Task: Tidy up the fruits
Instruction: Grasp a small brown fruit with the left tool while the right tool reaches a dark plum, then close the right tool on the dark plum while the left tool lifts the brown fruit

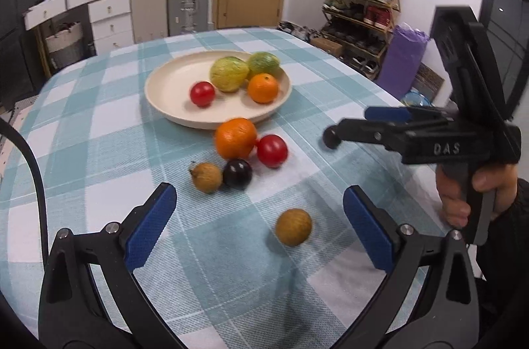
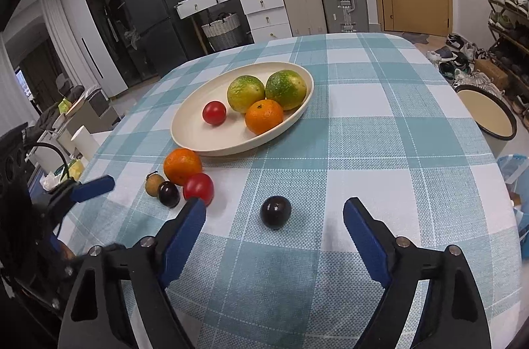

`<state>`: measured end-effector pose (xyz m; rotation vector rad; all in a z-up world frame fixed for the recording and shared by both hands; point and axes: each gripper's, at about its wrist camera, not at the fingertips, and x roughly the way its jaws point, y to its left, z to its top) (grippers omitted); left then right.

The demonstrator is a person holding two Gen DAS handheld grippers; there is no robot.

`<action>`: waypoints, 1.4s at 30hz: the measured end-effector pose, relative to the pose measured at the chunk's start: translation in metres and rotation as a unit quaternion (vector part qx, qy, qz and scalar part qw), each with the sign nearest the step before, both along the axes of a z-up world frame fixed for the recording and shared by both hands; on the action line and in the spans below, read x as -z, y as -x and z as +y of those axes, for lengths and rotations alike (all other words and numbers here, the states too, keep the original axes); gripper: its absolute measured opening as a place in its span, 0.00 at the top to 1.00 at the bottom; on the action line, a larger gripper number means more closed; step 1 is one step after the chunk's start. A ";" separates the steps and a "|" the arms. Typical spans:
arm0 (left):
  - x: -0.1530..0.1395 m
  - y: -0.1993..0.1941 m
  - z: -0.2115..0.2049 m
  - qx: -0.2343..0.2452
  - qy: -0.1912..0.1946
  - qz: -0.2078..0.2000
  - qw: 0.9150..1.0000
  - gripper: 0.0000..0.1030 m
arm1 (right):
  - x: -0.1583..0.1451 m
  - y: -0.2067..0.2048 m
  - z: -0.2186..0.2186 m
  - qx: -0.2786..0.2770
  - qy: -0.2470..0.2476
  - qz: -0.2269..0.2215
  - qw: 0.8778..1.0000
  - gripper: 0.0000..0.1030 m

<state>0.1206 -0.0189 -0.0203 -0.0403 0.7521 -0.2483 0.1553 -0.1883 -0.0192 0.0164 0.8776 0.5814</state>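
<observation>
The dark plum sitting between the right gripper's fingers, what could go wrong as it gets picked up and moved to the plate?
The dark plum is round and lies loose on the tablecloth between the open right gripper pads; an uneven close could send it rolling. The plate is shallow and already holds four fruits, so a drop might knock the tomato. The left gripper, open around a brown fruit, works close by.

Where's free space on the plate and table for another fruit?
Plate: near-left part bare, beside the red tomato; its far-right side is packed with two green fruits and an orange. Tablecloth right of the plate is bare. Crowded: the cluster at the plate's near rim around the loose orange.
</observation>
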 end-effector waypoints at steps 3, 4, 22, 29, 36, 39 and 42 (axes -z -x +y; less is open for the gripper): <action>0.005 0.000 -0.007 0.022 0.003 0.016 1.000 0.10 | 0.001 0.001 0.003 -0.008 0.002 0.001 1.000 0.21; 0.006 -0.001 -0.009 0.026 0.001 0.020 0.999 0.12 | 0.001 0.002 0.004 -0.011 0.002 0.003 1.000 0.21; 0.019 -0.002 -0.017 0.064 -0.007 0.062 0.996 0.55 | 0.020 -0.005 0.009 -0.012 -0.005 0.043 0.999 0.47; 0.020 0.000 -0.024 0.082 -0.010 0.063 0.995 0.72 | 0.019 -0.005 0.012 -0.011 0.000 0.041 0.999 0.54; 0.021 -0.001 -0.024 0.086 -0.003 0.065 0.994 0.77 | 0.020 -0.006 0.013 -0.006 0.006 0.040 0.999 0.57; 0.019 -0.001 -0.023 0.083 0.001 0.062 0.995 0.77 | 0.020 -0.006 0.013 -0.005 0.007 0.039 0.999 0.58; 0.018 -0.001 -0.020 0.078 0.005 0.057 0.995 0.77 | 0.020 -0.006 0.015 -0.005 0.012 0.037 0.999 0.59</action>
